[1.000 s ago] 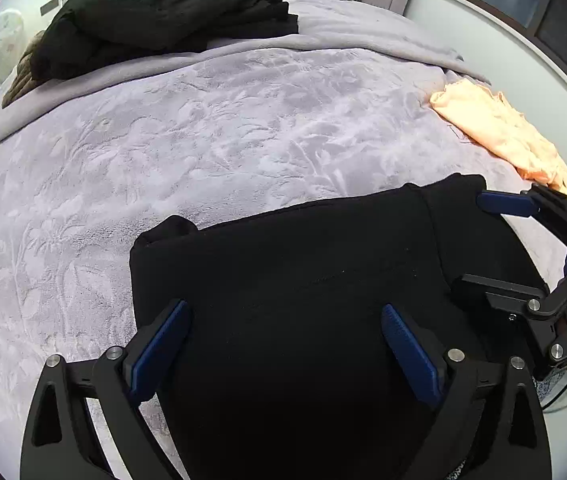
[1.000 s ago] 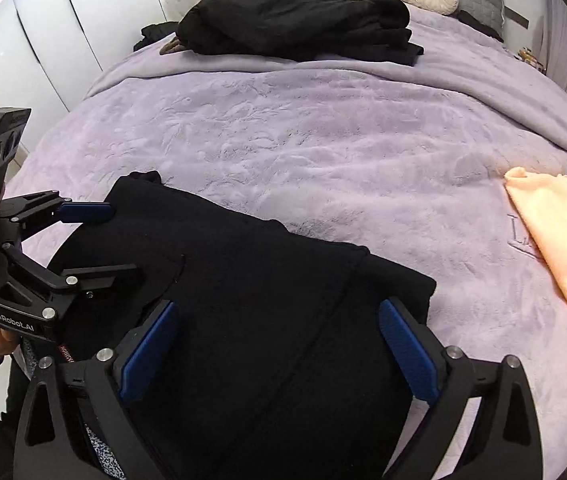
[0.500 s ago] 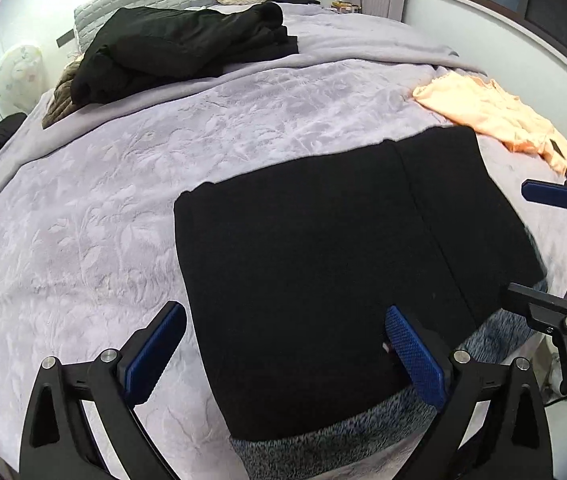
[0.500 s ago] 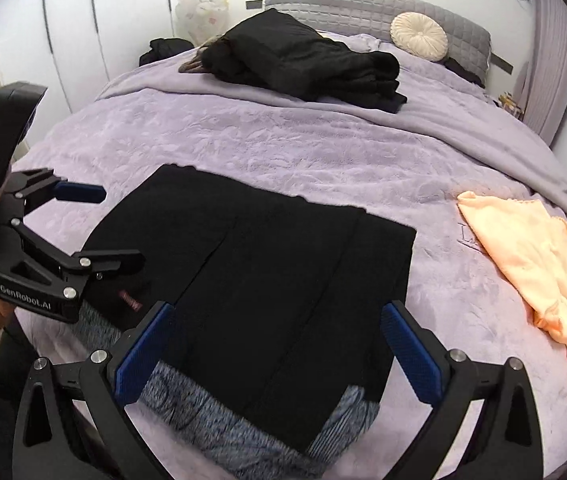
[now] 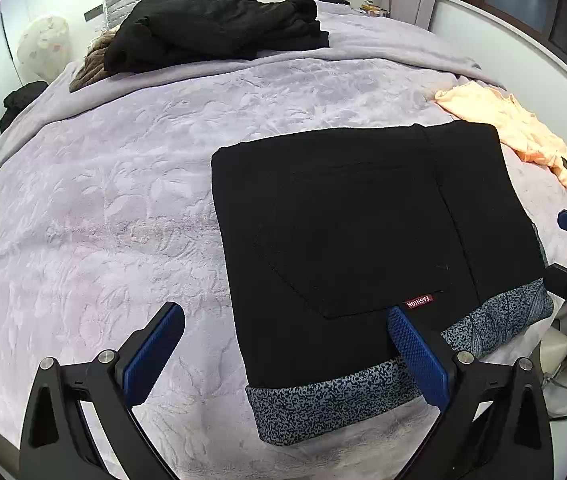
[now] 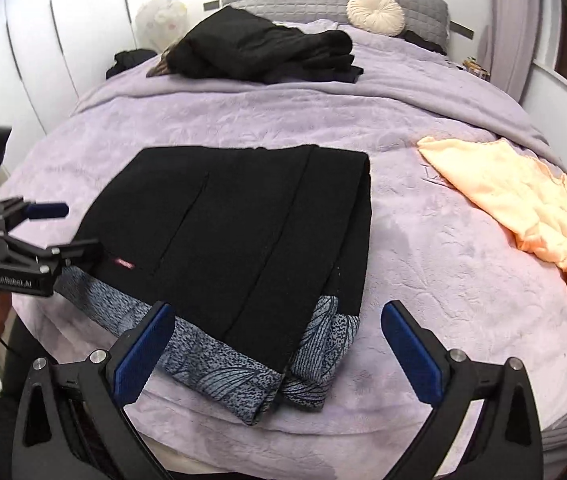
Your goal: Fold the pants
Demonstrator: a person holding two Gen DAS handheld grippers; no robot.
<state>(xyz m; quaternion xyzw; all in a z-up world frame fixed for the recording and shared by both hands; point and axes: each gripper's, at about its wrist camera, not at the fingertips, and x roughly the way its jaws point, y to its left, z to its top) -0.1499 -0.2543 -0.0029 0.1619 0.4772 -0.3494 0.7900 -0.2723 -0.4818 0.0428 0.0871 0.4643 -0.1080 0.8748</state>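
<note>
Left wrist view shows the pants (image 5: 347,232) lying flat near the foot edge of the bed (image 5: 95,216), folded into a neat black rectangle with a speckled grey lining band along the edge nearest the camera and a small red label beside a back pocket. The left hand-held gripper (image 5: 283,352) hangs above that near edge with its blue pads spread wide and nothing between them; its right pad sits over the lining band, though I cannot tell whether it touches. In the right wrist view the right hand-held gripper (image 6: 279,356) is likewise wide apart and empty, poised over the pants' near right corner, where the stacked layers show as a thick bundle. An orange garment (image 6: 523,208) lies apart towards the right edge of the bed, and a heap of dark clothes (image 6: 267,56) rests near the headboard end. The cloth looks thick, soft and matte, probably lined and fairly heavy for its size; it should sag rather than hold shape, and it is unlikely to slip from the ribbed pads. For any further fold, I would pinch the two near corners through all layers at once, since gripping only the top layer would likely peel the stack open. The plush bedspread may drag on the underside, so lifting clear seems wiser than sliding.
</note>
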